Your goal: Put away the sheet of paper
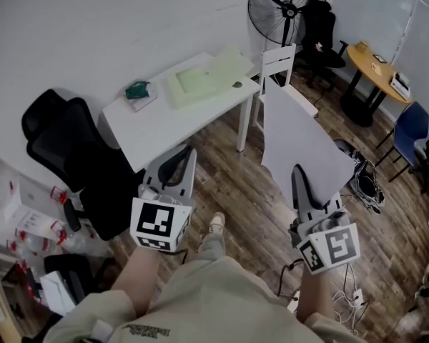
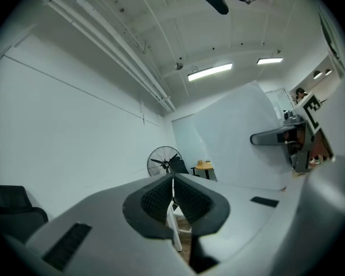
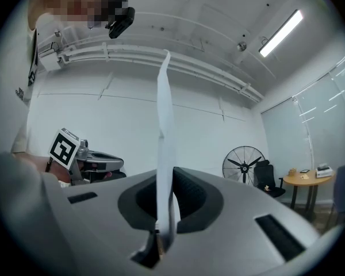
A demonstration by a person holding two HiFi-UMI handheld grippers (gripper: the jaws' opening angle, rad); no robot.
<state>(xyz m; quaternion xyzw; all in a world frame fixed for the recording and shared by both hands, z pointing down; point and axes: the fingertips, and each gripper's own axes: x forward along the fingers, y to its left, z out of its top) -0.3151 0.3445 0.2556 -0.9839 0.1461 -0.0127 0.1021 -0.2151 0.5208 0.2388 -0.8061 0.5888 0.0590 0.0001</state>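
Observation:
The white sheet of paper [image 1: 300, 138] stands upright in the air over the wooden floor, right of the white table [image 1: 164, 120]. My right gripper [image 1: 299, 171] is shut on its lower edge. In the right gripper view the sheet of paper [image 3: 164, 119] shows edge-on, rising from between the closed jaws of the right gripper [image 3: 165, 180]. My left gripper [image 1: 186, 153] hangs to the left of the sheet, apart from it, pointing at the table. Its jaws are shut with nothing in them, as the left gripper [image 2: 173, 180] shows in its own view, where the sheet of paper [image 2: 236, 137] fills the right side.
On the table lie pale green sheets [image 1: 204, 81] and a small dark green object [image 1: 137, 89]. A white chair [image 1: 279, 61] and a standing fan [image 1: 286, 9] are behind it. A black office chair [image 1: 57, 141] stands left, a round yellow table [image 1: 375, 66] and blue chair [image 1: 411, 127] right.

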